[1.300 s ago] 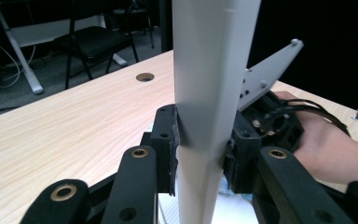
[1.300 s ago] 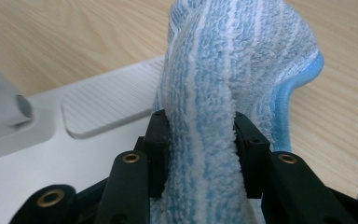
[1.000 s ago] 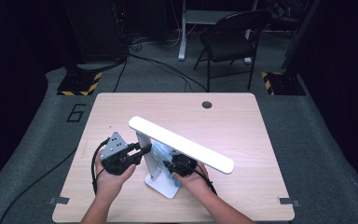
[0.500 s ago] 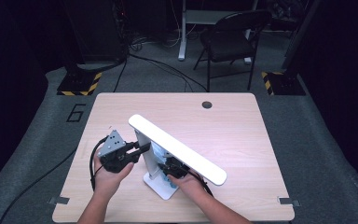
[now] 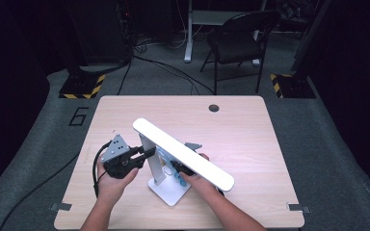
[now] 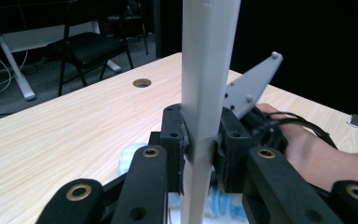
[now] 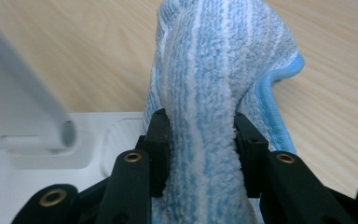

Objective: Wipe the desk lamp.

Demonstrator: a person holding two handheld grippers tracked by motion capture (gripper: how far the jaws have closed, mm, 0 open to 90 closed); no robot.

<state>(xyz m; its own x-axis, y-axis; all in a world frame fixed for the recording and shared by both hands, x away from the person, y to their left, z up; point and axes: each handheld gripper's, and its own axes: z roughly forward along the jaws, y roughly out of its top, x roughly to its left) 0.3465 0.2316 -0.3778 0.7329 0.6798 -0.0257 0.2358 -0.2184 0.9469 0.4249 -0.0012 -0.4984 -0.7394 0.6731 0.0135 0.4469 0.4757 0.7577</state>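
A white desk lamp stands near the table's front, with a flat base [image 5: 169,194], an upright post [image 5: 150,161] and a long light bar [image 5: 183,154] slanting over it. My left gripper [image 5: 149,153] is shut on the post [image 6: 207,84], pads pressed on both its sides. My right gripper [image 5: 176,168], half hidden under the bar, is shut on a blue and white striped cloth [image 7: 214,70]. Its jaws have just closed tighter on the cloth. The cloth hangs over the lamp base [image 7: 32,191], beside the post's foot. My own left gripper [image 6: 204,144] and right gripper [image 7: 203,140] show close up.
The wooden table [image 5: 250,134] has a round cable hole [image 5: 214,108] at the back. A black chair [image 5: 236,43] and stand bases with yellow and black stripes [image 5: 84,86] sit on the floor beyond. The right gripper's grey plate [image 6: 251,86] shows past the post.
The light bar's right end has swung a little toward the table's front. My right hand has slid left with the cloth, closer to the lamp's post. The left gripper has stayed on the post.
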